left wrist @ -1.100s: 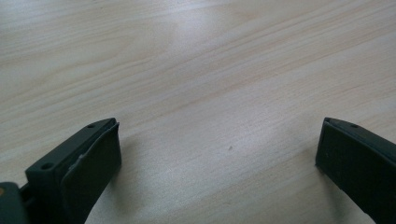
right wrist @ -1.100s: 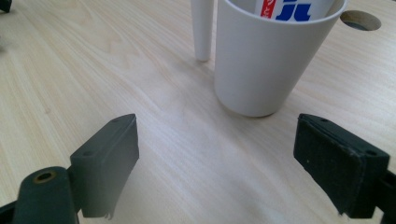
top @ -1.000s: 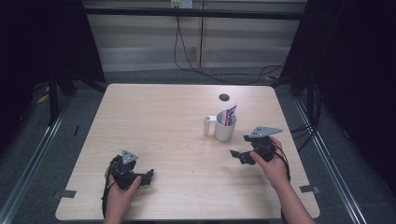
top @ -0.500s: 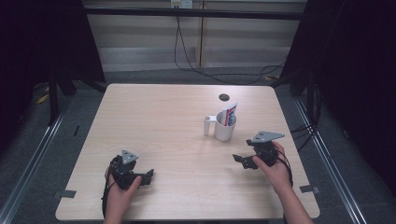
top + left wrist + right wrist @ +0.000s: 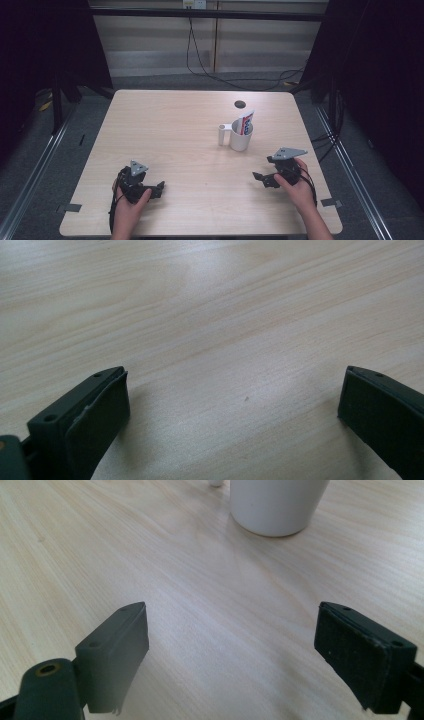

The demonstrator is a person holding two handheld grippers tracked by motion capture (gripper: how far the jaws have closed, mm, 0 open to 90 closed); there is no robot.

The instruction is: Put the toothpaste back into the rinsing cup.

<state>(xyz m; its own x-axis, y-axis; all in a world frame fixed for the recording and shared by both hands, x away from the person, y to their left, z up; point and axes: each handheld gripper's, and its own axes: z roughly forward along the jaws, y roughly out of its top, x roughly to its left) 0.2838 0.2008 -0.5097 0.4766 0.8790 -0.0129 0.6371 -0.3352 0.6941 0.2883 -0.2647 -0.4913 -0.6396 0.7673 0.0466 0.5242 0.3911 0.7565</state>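
A white cup (image 5: 241, 139) stands right of the table's middle, and a red, white and blue tube (image 5: 246, 122) sticks out of its top. Close against the cup's left side is a small white cylinder (image 5: 222, 134). My right gripper (image 5: 261, 179) hovers near the front right of the table, short of the cup, jaws wide open and empty. In the right gripper view the cup's base (image 5: 275, 505) sits ahead, beyond the open gripper (image 5: 230, 650). My left gripper (image 5: 159, 188) rests at the front left, open over bare wood (image 5: 232, 410).
The light wooden table (image 5: 165, 130) has a small dark round hole (image 5: 240, 104) near its far edge, behind the cup. Black cables trail from both grippers toward the front edge. Dark floor and metal rails surround the table.
My right gripper has drawn back from the cup toward the front edge. The left gripper, cup and tube have stayed put.
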